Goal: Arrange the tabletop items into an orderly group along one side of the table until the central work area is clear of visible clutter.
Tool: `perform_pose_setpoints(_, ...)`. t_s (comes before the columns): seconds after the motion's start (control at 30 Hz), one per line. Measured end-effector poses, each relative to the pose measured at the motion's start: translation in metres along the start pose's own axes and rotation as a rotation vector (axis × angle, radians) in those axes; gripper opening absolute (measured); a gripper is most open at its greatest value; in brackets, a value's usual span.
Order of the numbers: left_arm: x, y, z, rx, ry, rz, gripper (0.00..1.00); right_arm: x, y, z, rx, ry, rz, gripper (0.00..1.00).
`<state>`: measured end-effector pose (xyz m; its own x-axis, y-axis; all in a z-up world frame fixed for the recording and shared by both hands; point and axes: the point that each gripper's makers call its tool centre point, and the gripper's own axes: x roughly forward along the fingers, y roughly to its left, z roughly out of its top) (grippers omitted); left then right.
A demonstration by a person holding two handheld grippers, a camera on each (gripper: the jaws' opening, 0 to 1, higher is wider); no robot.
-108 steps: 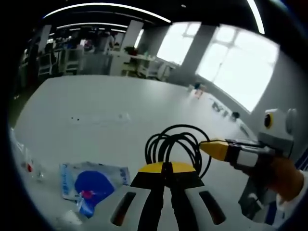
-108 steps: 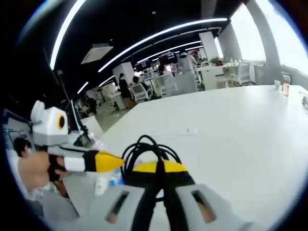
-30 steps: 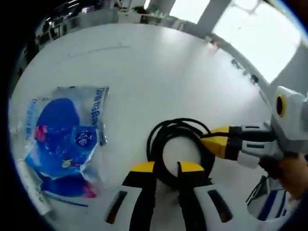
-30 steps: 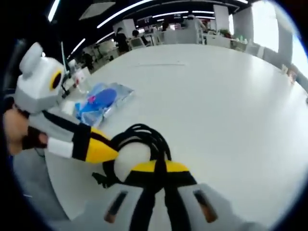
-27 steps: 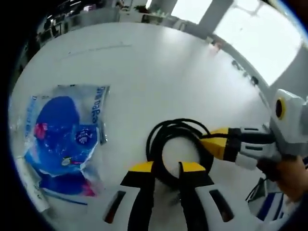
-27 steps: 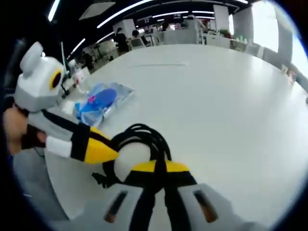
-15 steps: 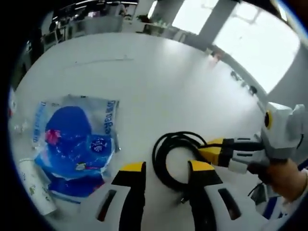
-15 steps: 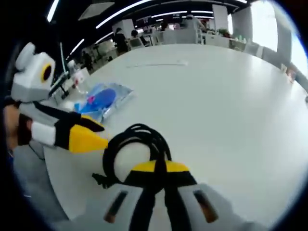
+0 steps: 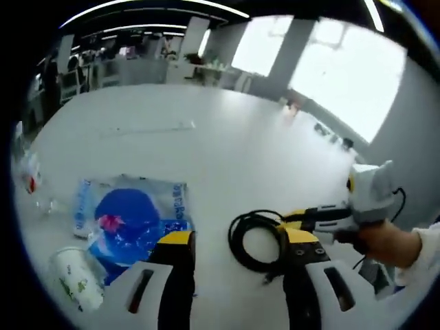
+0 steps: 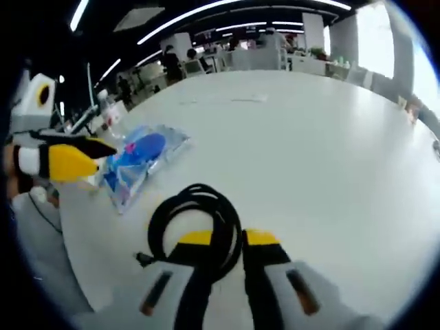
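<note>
While the coiled black cable (image 10: 196,230) lies on the white tabletop (image 10: 330,151) near its edge, the right claw (image 10: 221,240) straddles its rim, jaws slightly apart. The left claw (image 9: 237,240) hangs wide open above it. If the loose coil snags a jaw, it may unwind or drag toward the blue packet (image 9: 130,216).

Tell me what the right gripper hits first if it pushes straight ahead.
Probably the coiled black cable: the right gripper has its slightly parted jaws at the coil's near side, though depth is unclear.
</note>
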<state>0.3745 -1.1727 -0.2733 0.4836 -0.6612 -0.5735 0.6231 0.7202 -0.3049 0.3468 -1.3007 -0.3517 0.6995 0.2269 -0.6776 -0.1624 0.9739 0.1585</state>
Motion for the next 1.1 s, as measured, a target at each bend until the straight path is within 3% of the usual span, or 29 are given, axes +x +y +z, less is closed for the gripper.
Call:
perform_pose_setpoints(0.1, -0.012, 0.012, 0.008, 0.001, -0.054, 0.020, 0.61, -0.003, -0.001, 0.009, 0.009, -0.030, -0.003, 0.43)
perform_pose_setpoints(0.23, -0.026, 0.037, 0.013, 0.005, -0.104, 0.087, 0.92, -0.005, 0.000, 0.025, 0.057, -0.097, 0.004, 0.78)
perform_pose_setpoints(0.3, -0.033, 0.047, 0.015, 0.035, -0.122, 0.108, 0.96, -0.005, 0.001, 0.033, 0.106, -0.132, 0.018, 0.89)
perform_pose_setpoints(0.87, -0.052, 0.106, 0.000, 0.031, -0.038, 0.190, 0.96, -0.008, 0.021, 0.037, 0.093, -0.116, 0.049, 0.82)
perform_pose_setpoints(1.03, -0.054, 0.121, -0.003, 0.047, 0.005, 0.192, 0.91, -0.008, 0.031, 0.041, 0.092, -0.125, 0.049, 0.77)
perform_pose_setpoints(1.1, -0.055, 0.128, -0.009, 0.071, 0.060, 0.199, 0.88, -0.008, 0.035, 0.041, 0.096, -0.131, 0.044, 0.76)
